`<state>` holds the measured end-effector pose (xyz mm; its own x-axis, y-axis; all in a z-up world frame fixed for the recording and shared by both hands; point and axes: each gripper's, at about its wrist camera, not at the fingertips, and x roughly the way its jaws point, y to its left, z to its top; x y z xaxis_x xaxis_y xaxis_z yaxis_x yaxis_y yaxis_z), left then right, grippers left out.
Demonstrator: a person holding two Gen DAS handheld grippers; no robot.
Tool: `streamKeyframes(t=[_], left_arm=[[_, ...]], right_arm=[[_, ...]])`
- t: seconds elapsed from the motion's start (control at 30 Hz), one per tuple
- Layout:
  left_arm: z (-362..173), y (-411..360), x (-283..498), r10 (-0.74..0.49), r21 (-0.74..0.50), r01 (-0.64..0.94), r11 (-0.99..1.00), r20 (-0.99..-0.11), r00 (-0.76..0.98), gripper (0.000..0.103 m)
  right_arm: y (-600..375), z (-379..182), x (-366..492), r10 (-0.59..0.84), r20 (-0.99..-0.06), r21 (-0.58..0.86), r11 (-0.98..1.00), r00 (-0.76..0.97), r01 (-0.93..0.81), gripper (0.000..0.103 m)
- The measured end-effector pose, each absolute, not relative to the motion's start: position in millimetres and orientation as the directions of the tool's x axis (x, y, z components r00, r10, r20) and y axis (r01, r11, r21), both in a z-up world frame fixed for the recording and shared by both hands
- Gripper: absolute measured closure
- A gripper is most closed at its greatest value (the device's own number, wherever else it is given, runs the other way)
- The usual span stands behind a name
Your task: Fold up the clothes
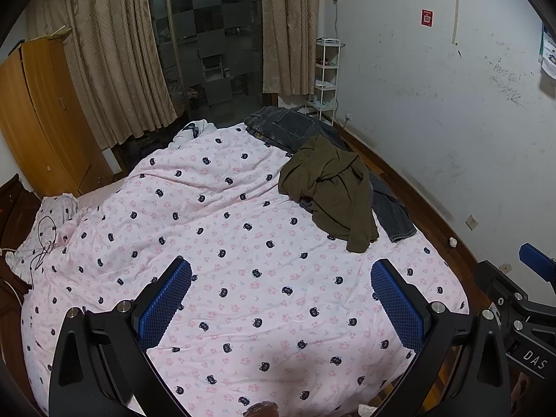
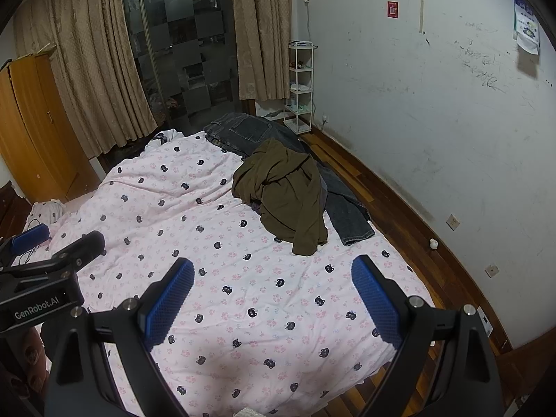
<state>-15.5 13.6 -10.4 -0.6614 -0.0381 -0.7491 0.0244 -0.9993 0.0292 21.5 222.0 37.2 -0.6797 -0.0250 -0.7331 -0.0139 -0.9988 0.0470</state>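
A crumpled olive-green garment [image 1: 330, 191] [image 2: 285, 194] lies on the far right part of the bed. Dark jeans [image 1: 288, 125] [image 2: 250, 132] lie behind it, and another denim piece [image 1: 392, 212] [image 2: 347, 212] sticks out from under its right side. My left gripper [image 1: 281, 299] is open and empty above the near part of the pink bear-print duvet [image 1: 208, 243]. My right gripper [image 2: 272, 295] is open and empty too, over the duvet [image 2: 194, 215], short of the olive garment. The right gripper also shows at the right edge of the left wrist view [image 1: 521, 299].
A wooden wardrobe [image 1: 38, 114] stands at the left. Curtains [image 1: 114, 52] and a glass door [image 1: 208, 34] are behind the bed. A white shelf rack [image 1: 325, 76] stands in the corner. Wooden floor [image 2: 399, 208] runs along the white wall. A cable [image 1: 45, 239] lies near the pillow.
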Motion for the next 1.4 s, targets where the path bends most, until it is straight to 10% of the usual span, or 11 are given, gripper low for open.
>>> streamKeyframes(t=[1.4], left_arm=[[-97.6, 42.8, -186.0, -0.064, 0.001, 0.101, -0.995, -0.779, -0.624, 0.000]], right_arm=[[298.9, -95.4, -215.8, -0.037, -0.766, 0.071, -0.997, -0.642, -0.027, 0.009]])
